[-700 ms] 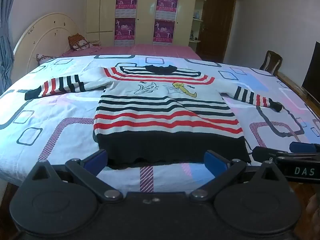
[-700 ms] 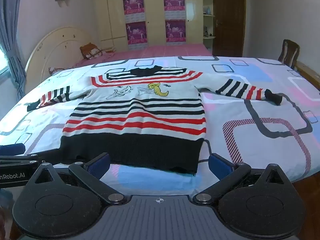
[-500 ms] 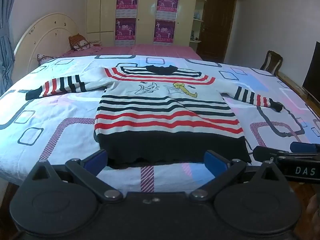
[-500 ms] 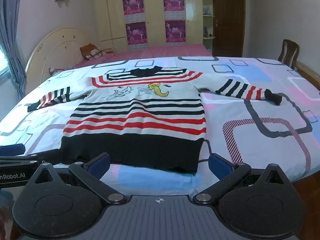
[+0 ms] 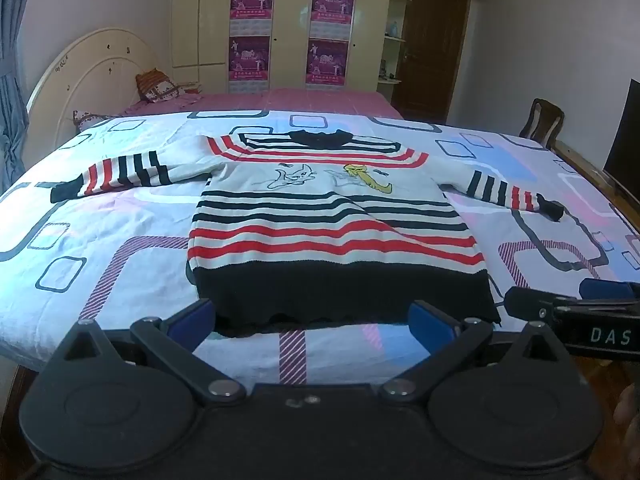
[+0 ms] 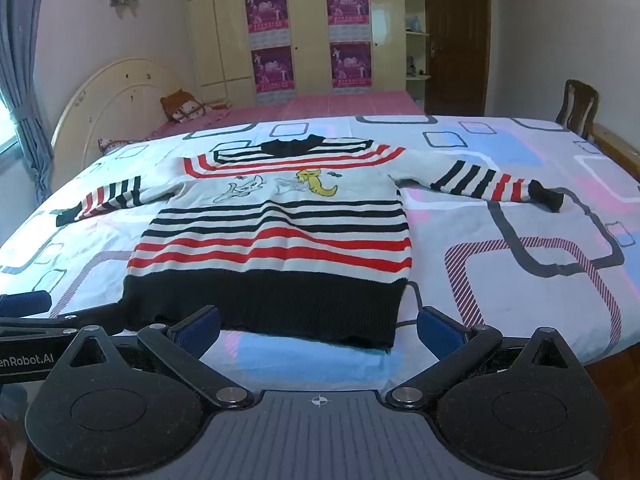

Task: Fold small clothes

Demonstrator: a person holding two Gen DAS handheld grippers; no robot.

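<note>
A small striped sweater (image 5: 332,220) lies spread flat, front up, on a bed (image 5: 120,240) covered by a sheet printed with rounded rectangles. Both sleeves are stretched out to the sides, the black collar points toward the far side of the bed, and the wide black hem lies near the bed's close edge. White, red and black bands cross the body, with a grey cartoon cat and a yellow one drawn on the chest. The left gripper (image 5: 312,318) hangs just in front of the hem, its jaws spread wide and released, with nothing between the blue pads (image 5: 192,316). The right gripper (image 6: 318,326) sits beside it at the same edge, jaws likewise spread and empty, facing the right half of the hem. Each gripper shows at the side of the other's view. Beyond the bed stand a cream headboard (image 5: 100,72), a wardrobe (image 5: 288,20) with four purple posters, a dark door (image 5: 436,48) and a wooden chair (image 5: 542,120).
</note>
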